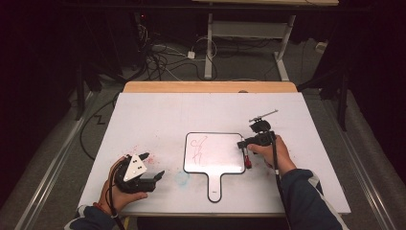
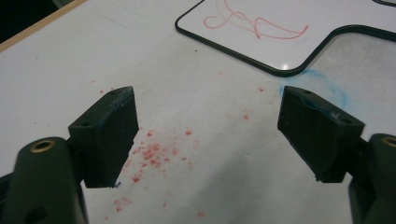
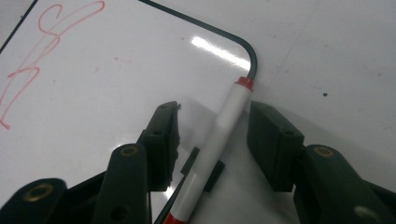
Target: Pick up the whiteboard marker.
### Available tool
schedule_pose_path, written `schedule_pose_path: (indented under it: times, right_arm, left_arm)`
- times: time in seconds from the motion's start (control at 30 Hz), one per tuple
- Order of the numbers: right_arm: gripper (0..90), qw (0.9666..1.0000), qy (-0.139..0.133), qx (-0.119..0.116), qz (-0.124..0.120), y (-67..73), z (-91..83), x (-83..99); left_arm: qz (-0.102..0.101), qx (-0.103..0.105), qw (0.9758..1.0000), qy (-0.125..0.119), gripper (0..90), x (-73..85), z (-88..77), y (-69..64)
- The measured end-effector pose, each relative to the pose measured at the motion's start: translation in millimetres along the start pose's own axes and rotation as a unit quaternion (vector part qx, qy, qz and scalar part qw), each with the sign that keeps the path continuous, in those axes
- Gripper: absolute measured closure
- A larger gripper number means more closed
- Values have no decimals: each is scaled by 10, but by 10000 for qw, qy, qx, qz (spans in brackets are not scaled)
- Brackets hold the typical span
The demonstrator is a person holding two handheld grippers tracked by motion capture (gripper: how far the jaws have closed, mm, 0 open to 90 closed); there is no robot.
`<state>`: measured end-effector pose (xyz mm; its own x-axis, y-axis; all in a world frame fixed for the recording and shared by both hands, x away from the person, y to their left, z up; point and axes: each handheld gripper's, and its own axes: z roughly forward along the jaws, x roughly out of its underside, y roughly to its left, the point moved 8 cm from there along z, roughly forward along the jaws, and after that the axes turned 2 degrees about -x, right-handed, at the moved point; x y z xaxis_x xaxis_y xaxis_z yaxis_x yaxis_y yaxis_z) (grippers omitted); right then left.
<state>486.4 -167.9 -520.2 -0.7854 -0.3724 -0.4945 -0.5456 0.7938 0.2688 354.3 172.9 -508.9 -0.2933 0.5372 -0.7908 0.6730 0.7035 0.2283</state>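
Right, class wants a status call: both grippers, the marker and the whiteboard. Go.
Left gripper open, idle on table. Right gripper open astride marker, not gripping. Marker lies on whiteboard edge. Nothing in the way.

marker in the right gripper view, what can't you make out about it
- Marker: its near end is cut off by the bottom edge of the right gripper view.
- Whether the fingers press it: gaps show on both sides, so not gripped yet.
- High view: marker too small to see whether it is capped.
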Motion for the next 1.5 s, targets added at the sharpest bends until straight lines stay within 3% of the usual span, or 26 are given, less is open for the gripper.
schedule_pose_path:
  times: [0.17, 0.57, 0.67, 0.77, 0.87, 0.9, 0.93, 0.97, 1.03, 1.07, 1.13, 1.17, 1.2, 1.23, 1.33, 1.37, 1.4, 1.5]
  right_arm:
    - [712, 10000, 24, 42, -56, 8, 23, -10]
    - [810, 9998, -197, 71, -64, -5, -17, -32]
    - [811, 9997, -223, -38, 12, -7, -32, -18]
    - [812, 9993, -360, -28, -1, -10, -76, -25]
    - [813, 9966, -807, -131, -97, 59, -234, -82]
    - [813, 9966, -807, -131, -97, 59, -234, -82]
    - [813, 9958, -898, -126, -109, 83, -280, -90]
    - [813, 9929, -1154, -191, -215, 149, -371, -113]
    - [813, 9915, -1261, -155, -268, 175, -417, -122]
    - [813, 9870, -1536, -257, -406, 267, -511, -143]
    - [814, 9852, -1639, -229, -439, 301, -553, -146]
    - [814, 9814, -1819, -317, -531, 387, -617, -155]
    - [814, 9814, -1819, -317, -531, 387, -617, -155]
    - [814, 9781, -1959, -294, -645, 466, -669, -160]
    - [814, 9749, -2077, -333, -723, 546, -709, -167]
    - [814, 9718, -2186, -403, -790, 635, -738, -175]
    - [814, 9706, -2221, -409, -836, 674, -746, -179]
    - [814, 9670, -2312, -461, -966, 761, -757, -190]
  left_arm:
    - [-12, 14, 10000, 4, 201, -2, 0, -3]
    - [-15, 36, 10000, 33, 201, 7, 7, -5]
    - [-15, 41, 10000, 40, 201, 8, 7, -6]
    - [-43, 55, 10000, 48, 201, 6, 12, -8]
    - [-68, 95, 9999, -38, 201, -27, 15, -9]
    - [-146, 165, 9998, -23, 201, -33, 16, -21]
    - [-171, 192, 9997, -44, 201, -50, 21, -27]
    - [-187, 209, 9996, -76, 202, -73, 27, -30]
    - [-301, 307, 9989, -160, 209, -142, 38, -40]
    - [-355, 344, 9986, -212, 231, -185, 46, -44]
    - [-474, 485, 9971, -351, 231, -285, 61, -65]
    - [-508, 560, 9964, -394, 232, -334, 69, -77]
    - [-552, 636, 9954, -447, 232, -385, 80, -89]
    - [-618, 772, 9937, -536, 236, -480, 108, -124]
    - [-600, 885, 9924, -611, 236, -573, 136, -169]
    - [-580, 930, 9919, -649, 237, -623, 150, -195]
    - [-564, 1057, 9901, -725, 237, -725, 177, -249]
    - [-580, 1188, 9878, -821, 238, -832, 206, -305]
